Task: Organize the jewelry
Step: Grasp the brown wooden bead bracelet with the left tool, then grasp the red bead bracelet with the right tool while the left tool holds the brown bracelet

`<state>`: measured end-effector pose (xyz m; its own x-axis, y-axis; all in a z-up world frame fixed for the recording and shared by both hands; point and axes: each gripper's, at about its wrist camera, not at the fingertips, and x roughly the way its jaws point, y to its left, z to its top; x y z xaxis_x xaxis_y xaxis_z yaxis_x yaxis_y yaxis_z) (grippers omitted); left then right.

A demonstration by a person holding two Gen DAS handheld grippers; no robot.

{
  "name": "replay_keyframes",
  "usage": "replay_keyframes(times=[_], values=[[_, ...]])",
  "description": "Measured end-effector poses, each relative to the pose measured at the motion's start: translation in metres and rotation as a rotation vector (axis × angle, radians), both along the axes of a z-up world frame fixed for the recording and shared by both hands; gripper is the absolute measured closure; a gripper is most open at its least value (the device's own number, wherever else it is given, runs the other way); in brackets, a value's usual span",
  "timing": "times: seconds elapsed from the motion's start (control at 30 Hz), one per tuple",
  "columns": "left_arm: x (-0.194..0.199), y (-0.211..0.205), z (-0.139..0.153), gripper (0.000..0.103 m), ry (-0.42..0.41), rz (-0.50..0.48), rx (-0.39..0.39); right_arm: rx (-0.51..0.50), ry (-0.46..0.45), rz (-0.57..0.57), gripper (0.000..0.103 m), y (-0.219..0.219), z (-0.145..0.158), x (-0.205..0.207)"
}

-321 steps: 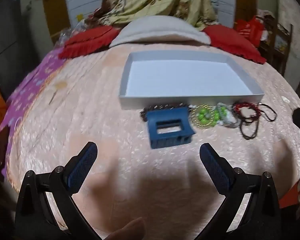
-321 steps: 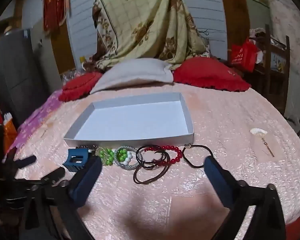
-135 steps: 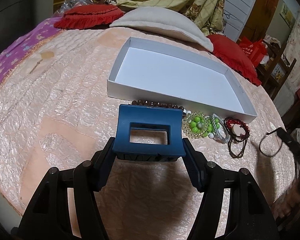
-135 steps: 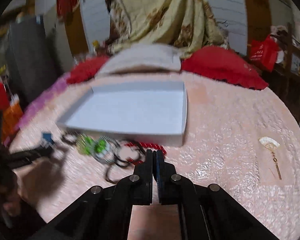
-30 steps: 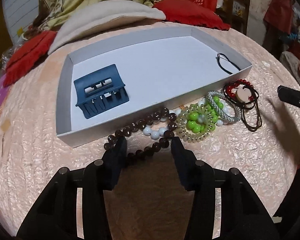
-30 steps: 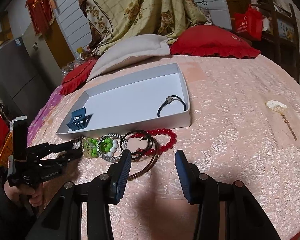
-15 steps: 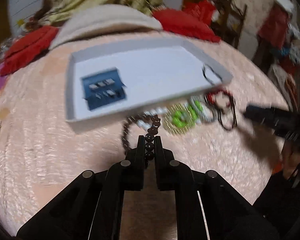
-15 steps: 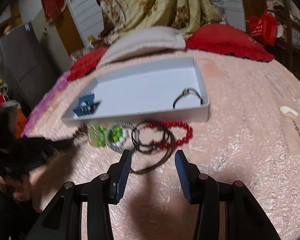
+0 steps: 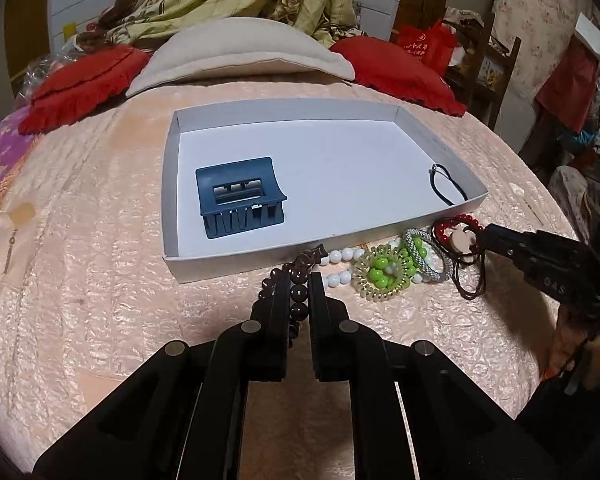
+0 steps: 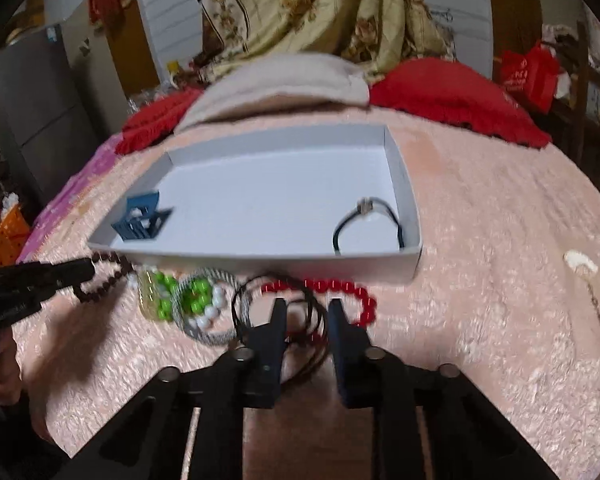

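Note:
A white tray (image 9: 172, 160) lies on the pink bedspread and holds a blue hair claw (image 9: 240, 196) and a black cord bracelet (image 9: 446, 188). My left gripper (image 9: 300, 284) is shut on a dark brown bead bracelet (image 9: 300, 272) just in front of the tray's near wall. My right gripper (image 10: 306, 308) is open, its fingers either side of the black cord loops (image 10: 284, 312) and the red bead bracelet (image 10: 340, 292). Green bead rings (image 9: 380, 272) and white beads (image 9: 340, 256) lie between the two grippers.
Red cushions (image 9: 80, 80) and a beige pillow (image 9: 240, 52) lie behind the tray. A small hairpin with a pale shell (image 10: 580, 268) lies on the bedspread at the right. A wooden shelf (image 9: 496, 64) stands at the far right.
My left gripper shut on the brown bead bracelet half a second ago and still holds it. My right gripper has moved forward over the black cords and red beads.

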<state>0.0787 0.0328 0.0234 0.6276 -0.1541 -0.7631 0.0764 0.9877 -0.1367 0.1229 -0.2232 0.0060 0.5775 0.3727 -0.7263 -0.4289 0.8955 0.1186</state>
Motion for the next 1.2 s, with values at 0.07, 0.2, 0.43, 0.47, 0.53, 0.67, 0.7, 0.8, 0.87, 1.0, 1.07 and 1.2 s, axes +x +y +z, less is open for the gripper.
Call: replay_keyframes(times=[0.07, 0.2, 0.43, 0.47, 0.53, 0.67, 0.7, 0.8, 0.87, 1.0, 1.07, 1.2], values=[[0.001, 0.000, 0.000, 0.096, 0.003, 0.001, -0.001, -0.010, -0.042, 0.006, 0.089, 0.001, 0.006, -0.008], [0.003, -0.004, 0.000, 0.096, 0.003, -0.006, -0.001, 0.026, 0.036, -0.051, 0.088, -0.009, -0.004, 0.002], [0.004, -0.006, -0.002, 0.096, 0.011, -0.014, 0.012, 0.006, 0.049, -0.020, 0.103, 0.003, -0.008, 0.003], [0.004, -0.006, -0.002, 0.096, 0.011, -0.012, 0.011, -0.002, 0.032, -0.014, 0.103, 0.004, -0.005, -0.002], [0.004, -0.004, -0.002, 0.096, 0.009, -0.006, 0.007, -0.004, -0.026, -0.020, 0.103, 0.000, 0.006, -0.013], [0.004, -0.003, -0.001, 0.096, 0.010, -0.007, 0.009, 0.055, -0.073, -0.048, 0.103, -0.019, 0.021, -0.021], [0.003, -0.003, -0.002, 0.096, 0.010, -0.008, 0.009, 0.068, -0.077, -0.060, 0.103, -0.024, 0.023, -0.021], [0.003, -0.005, -0.002, 0.096, 0.010, -0.006, 0.012, 0.106, -0.048, -0.063, 0.103, -0.026, 0.020, -0.012], [0.003, -0.005, -0.002, 0.096, 0.010, -0.007, 0.015, 0.126, -0.020, -0.069, 0.103, -0.023, 0.015, -0.007], [0.004, -0.005, -0.003, 0.096, 0.014, -0.007, 0.023, 0.040, 0.010, -0.054, 0.091, -0.003, 0.003, -0.002], [0.005, -0.004, -0.003, 0.096, 0.013, -0.006, 0.019, 0.026, 0.026, -0.042, 0.091, 0.000, -0.002, -0.002], [0.005, -0.005, -0.002, 0.096, 0.010, -0.011, 0.016, 0.021, 0.043, -0.036, 0.091, 0.001, -0.006, -0.001]])
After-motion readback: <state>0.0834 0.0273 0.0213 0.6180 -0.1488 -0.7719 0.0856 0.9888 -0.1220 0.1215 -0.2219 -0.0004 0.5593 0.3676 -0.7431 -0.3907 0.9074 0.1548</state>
